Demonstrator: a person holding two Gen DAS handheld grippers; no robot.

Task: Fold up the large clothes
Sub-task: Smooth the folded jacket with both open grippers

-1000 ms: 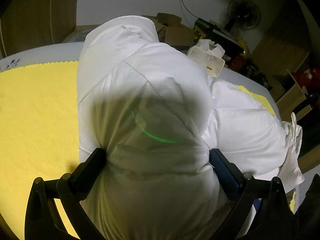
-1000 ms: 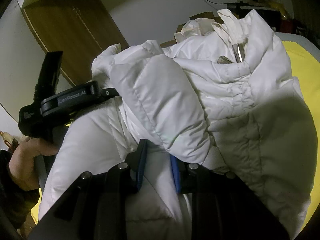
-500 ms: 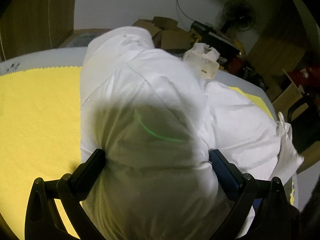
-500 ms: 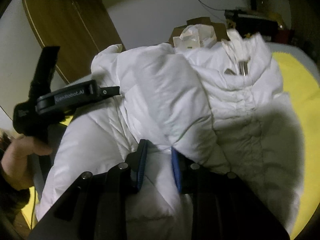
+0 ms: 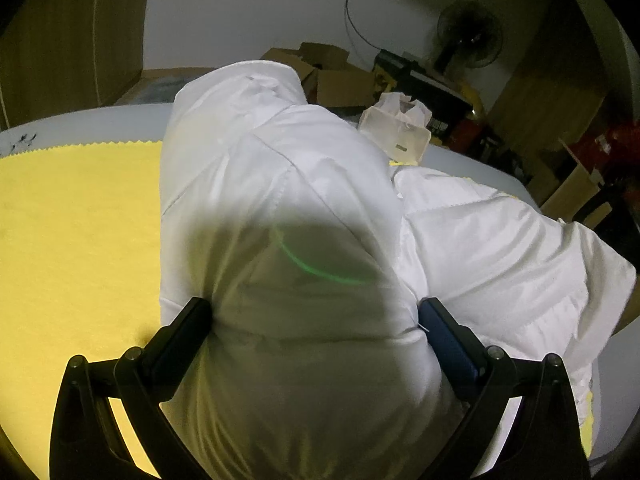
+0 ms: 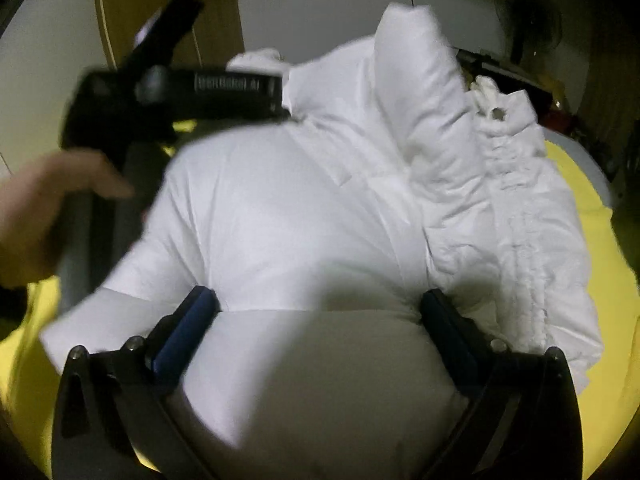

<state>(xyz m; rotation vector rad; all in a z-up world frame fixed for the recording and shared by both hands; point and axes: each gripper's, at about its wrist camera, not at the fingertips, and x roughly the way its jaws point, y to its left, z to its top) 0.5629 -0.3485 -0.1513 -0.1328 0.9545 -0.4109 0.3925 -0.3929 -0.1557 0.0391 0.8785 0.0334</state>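
White jacket (image 5: 280,200) bulges between both tools; yellow cloth (image 5: 80,220) bare leftward.

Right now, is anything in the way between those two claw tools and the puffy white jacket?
Nothing visible. The white down jacket already bulges between both sets of fingers. The left gripper straddles a padded fold. The right gripper is opening, its jaws wide around another bulge. Only the yellow cloth lies underneath.
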